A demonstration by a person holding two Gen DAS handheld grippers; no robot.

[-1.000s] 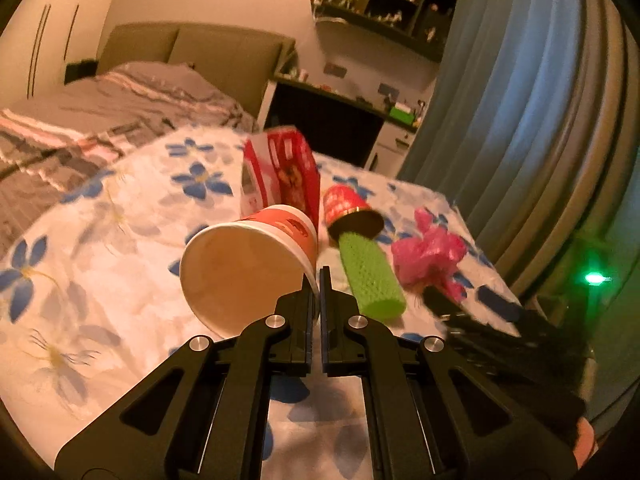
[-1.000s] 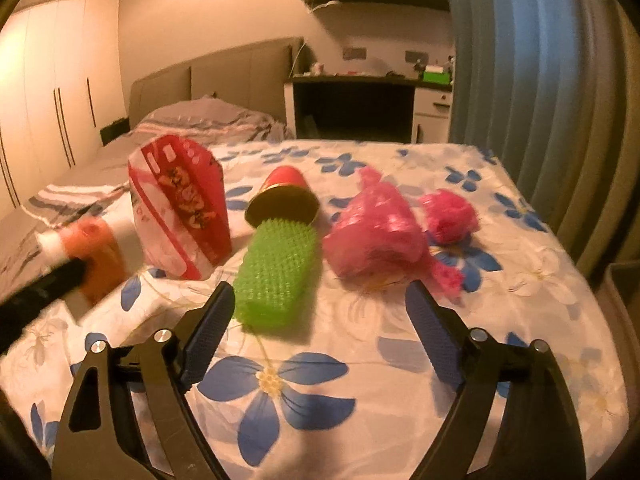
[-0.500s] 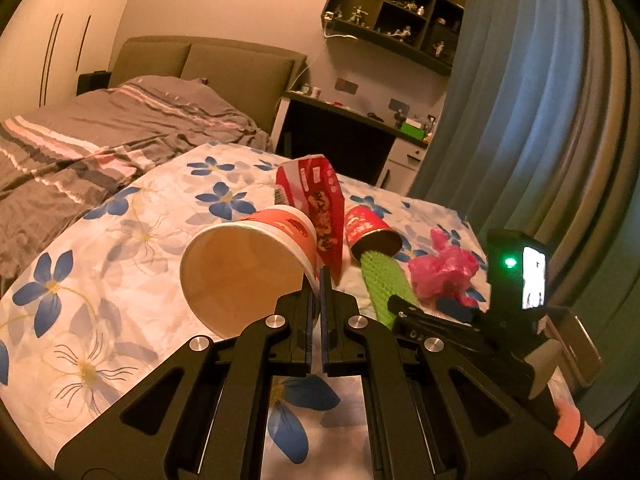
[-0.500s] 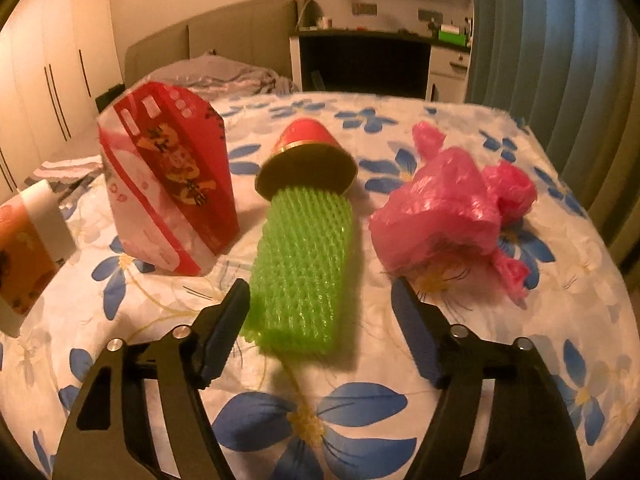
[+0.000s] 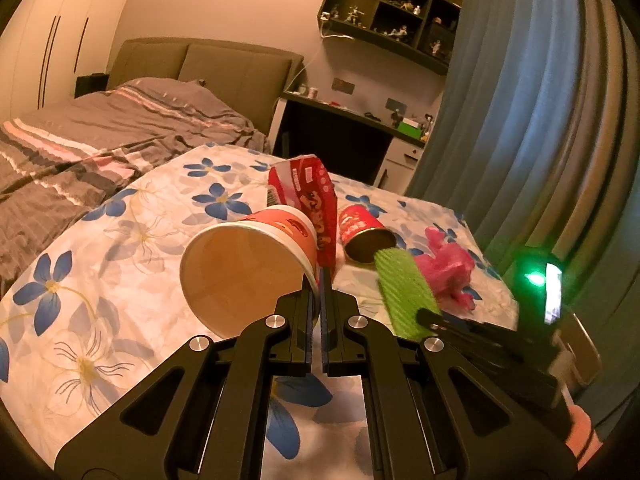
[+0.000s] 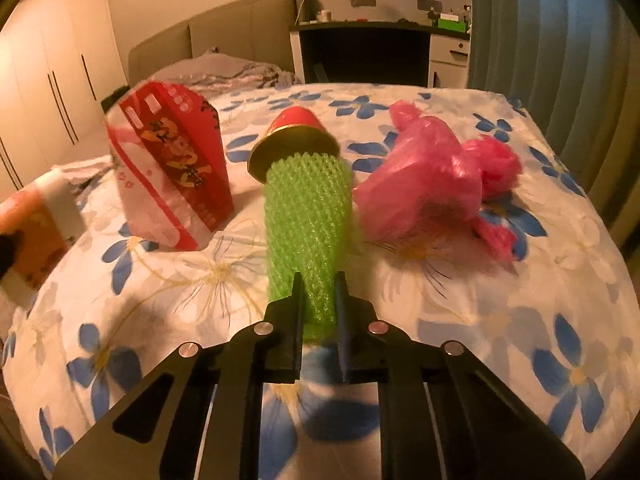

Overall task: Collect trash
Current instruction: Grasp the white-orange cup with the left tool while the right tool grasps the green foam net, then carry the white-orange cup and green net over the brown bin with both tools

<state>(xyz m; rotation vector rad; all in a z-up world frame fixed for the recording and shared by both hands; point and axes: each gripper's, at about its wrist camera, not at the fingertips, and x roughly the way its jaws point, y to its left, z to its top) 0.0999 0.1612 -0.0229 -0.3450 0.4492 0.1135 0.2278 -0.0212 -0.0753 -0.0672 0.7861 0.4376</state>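
My left gripper (image 5: 319, 280) is shut on the rim of an orange paper cup (image 5: 244, 272), held sideways above the floral bedspread (image 5: 120, 248); the cup also shows at the left edge of the right wrist view (image 6: 32, 236). My right gripper (image 6: 318, 280) is shut on the near end of a green foam net sleeve (image 6: 308, 216), which also shows in the left wrist view (image 5: 404, 296). The sleeve's far end touches a red can (image 6: 296, 140) lying on its side. A red snack bag (image 6: 172, 164) stands to the left. A crumpled pink plastic bag (image 6: 436, 184) lies to the right.
A grey bed with a padded headboard (image 5: 200, 68) lies beyond the floral cover. A dark desk (image 6: 368, 56) and white drawers (image 6: 448, 64) stand at the back, blue curtains (image 5: 520, 120) on the right. Wardrobe doors (image 6: 48, 92) are on the left.
My right gripper moved forward and closed on the green foam sleeve. My left gripper kept the cup and rose a little.
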